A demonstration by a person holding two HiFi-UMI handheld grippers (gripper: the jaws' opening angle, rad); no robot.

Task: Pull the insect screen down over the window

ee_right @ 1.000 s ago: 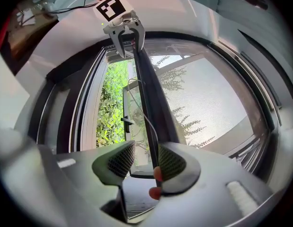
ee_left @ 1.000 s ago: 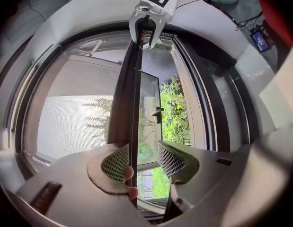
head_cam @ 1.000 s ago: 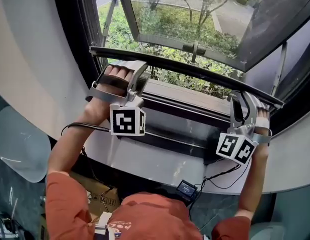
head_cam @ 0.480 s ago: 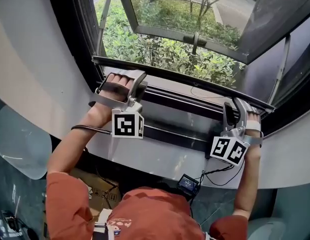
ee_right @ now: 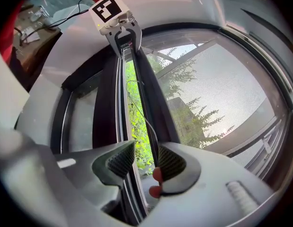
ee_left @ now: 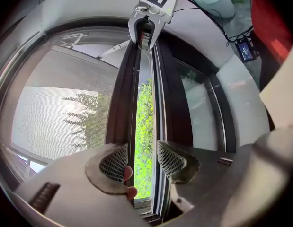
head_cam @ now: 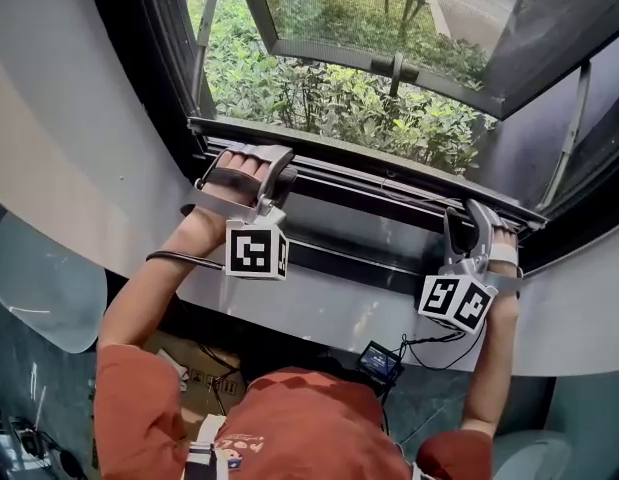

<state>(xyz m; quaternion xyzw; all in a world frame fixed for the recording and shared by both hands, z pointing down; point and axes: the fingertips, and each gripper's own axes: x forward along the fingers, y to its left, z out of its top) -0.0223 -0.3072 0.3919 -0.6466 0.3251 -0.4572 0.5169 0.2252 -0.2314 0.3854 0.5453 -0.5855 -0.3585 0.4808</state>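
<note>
Trainee: Which step is this? The fine grey mesh insect screen point(ee_left: 66, 122) looks nearly shut.

Supervisor: Late in the pull, I'd judge. Its long dark bottom bar point(head_cam: 369, 171) sits just above the dark lower window frame point(head_cam: 379, 223). Only a thin strip of green shrubs point(ee_left: 144, 108) shows between bar and frame.

Trainee: And the tools?

Supervisor: The left hand-held gripper point(ee_left: 142, 157) works near the frame's left end, and the right hand-held gripper point(ee_right: 141, 162) near its right end. Both have their jaws standing wide, with nothing clamped. Each straddles the bar's edge, one ribbed pad on the mesh side and the other on the frame side (the person's fingertips point(ee_left: 129, 174) peek out by the mesh-side pad). They look to be bearing on the bar, not pinching it.

Trainee: So what does the next move need?

Supervisor: An even push at both ends, so the bar runs parallel to the frame and doesn't jam at the sides. Then it must seat against the frame along its whole length. Whether there's a catch down there, I can't tell. A thin cord point(ee_right: 152, 126) hangs in the gap above the frame (worth keeping out from under the bar).
</note>
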